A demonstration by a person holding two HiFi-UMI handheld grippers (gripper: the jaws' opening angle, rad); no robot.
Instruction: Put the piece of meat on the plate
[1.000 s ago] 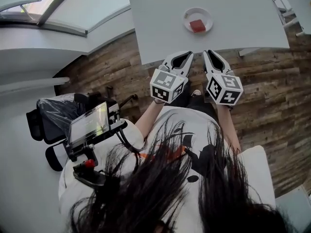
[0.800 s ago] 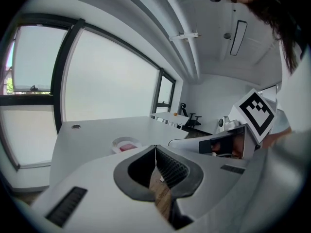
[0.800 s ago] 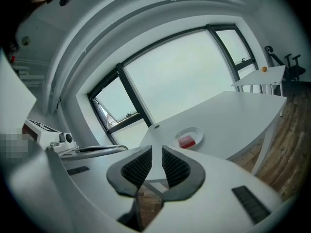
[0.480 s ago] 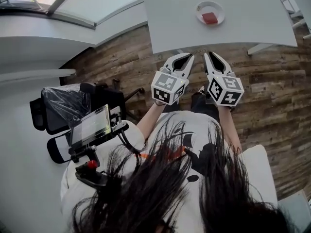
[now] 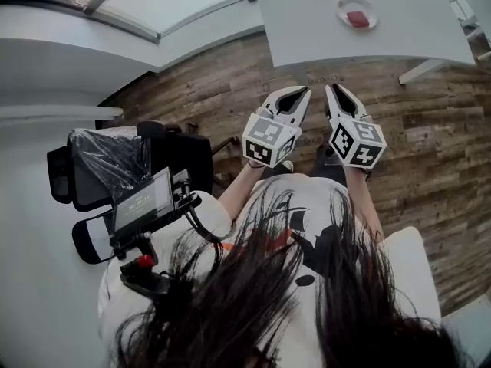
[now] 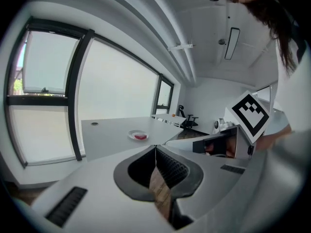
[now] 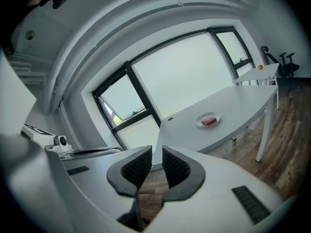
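A red piece of meat (image 5: 357, 18) lies on a small white plate (image 5: 342, 8) on the white table (image 5: 307, 21), far ahead of both grippers. The left gripper view shows the meat (image 6: 141, 137) and plate (image 6: 131, 135) small and distant; so does the right gripper view, with meat (image 7: 209, 122) and plate (image 7: 199, 123). My left gripper (image 5: 305, 90) is shut, its tips touching, and holds nothing (image 6: 155, 148). My right gripper (image 5: 331, 89) has its pads nearly together with only a thin slit, also holding nothing (image 7: 157, 152). Both hang over the wooden floor, close to the person's body.
A black office chair under plastic wrap (image 5: 107, 163) and a stand with a screen (image 5: 142, 199) are at the left. Wooden floor (image 5: 430, 144) lies between me and the table. Large windows (image 7: 184, 76) run behind the table. Another desk (image 7: 260, 72) stands further right.
The table and plate have slid up and shrunk in every view: the person has backed away from the table. Both grippers keep the same pose and jaw state.
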